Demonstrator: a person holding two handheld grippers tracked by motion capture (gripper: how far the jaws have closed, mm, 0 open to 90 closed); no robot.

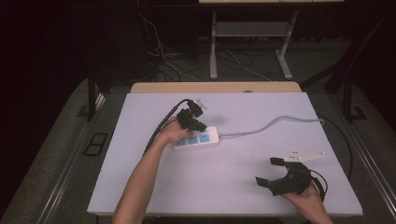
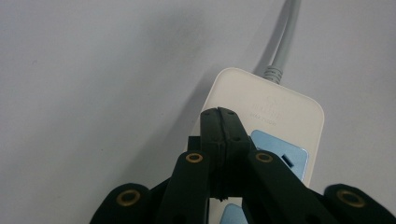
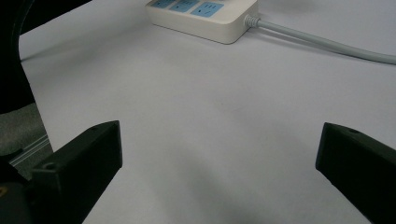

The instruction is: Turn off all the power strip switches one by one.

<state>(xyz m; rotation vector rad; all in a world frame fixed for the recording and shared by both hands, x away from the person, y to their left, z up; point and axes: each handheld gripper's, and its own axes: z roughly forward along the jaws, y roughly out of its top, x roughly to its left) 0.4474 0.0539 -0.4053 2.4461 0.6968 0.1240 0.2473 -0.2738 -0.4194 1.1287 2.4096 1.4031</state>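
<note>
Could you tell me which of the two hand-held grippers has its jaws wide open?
The right hand-held gripper, near the table's front right; the left hand-held gripper is shut over the power strip.

A white power strip (image 1: 198, 138) lies flat a little left of the middle of a pale table (image 1: 233, 186). Its sockets (image 1: 204, 137) have light blue faces and sit in a row along the top. A grey cord (image 1: 271, 124) leaves the strip's right end and curves across the tabletop toward the far right edge. A strip of bare wood (image 1: 215, 87) runs along the table's far side. Around the table is grey carpet (image 1: 56, 154), with a dark floor plate (image 1: 95, 143) set into it on the left. Farther back stand the pale metal legs of another desk (image 1: 213, 46), with loose wires (image 1: 163, 58) trailing on the floor beside them.
</note>
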